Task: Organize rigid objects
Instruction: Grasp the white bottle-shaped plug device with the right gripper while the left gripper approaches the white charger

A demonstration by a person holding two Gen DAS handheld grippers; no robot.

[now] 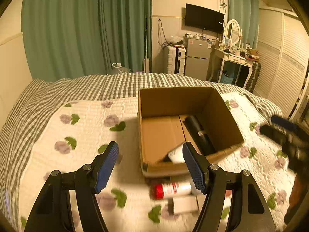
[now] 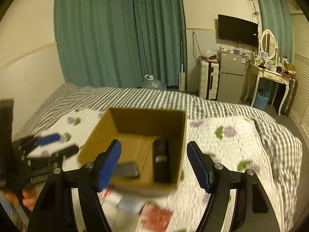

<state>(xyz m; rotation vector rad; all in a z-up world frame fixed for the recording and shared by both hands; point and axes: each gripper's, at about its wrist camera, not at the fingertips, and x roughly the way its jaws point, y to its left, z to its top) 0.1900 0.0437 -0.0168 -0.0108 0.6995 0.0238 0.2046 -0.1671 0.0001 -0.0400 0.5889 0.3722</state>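
Both sets of jaws wide open and empty: left gripper, right gripper. Cardboard box on the bed, centre of frame. Inside: one black cylinder lying lengthwise toward the far wall, one white-ended item, one grey flat piece. Outside, lower centre: one red-capped spray can, long axis left-right, just below the left jaws, nearer that hand.

A lived-in home bedroom

A bed under a gingham cover and floral quilt fills the room; teal curtains, a wall-mounted TV, a small fridge and a white dressing table with oval mirror line the walls.
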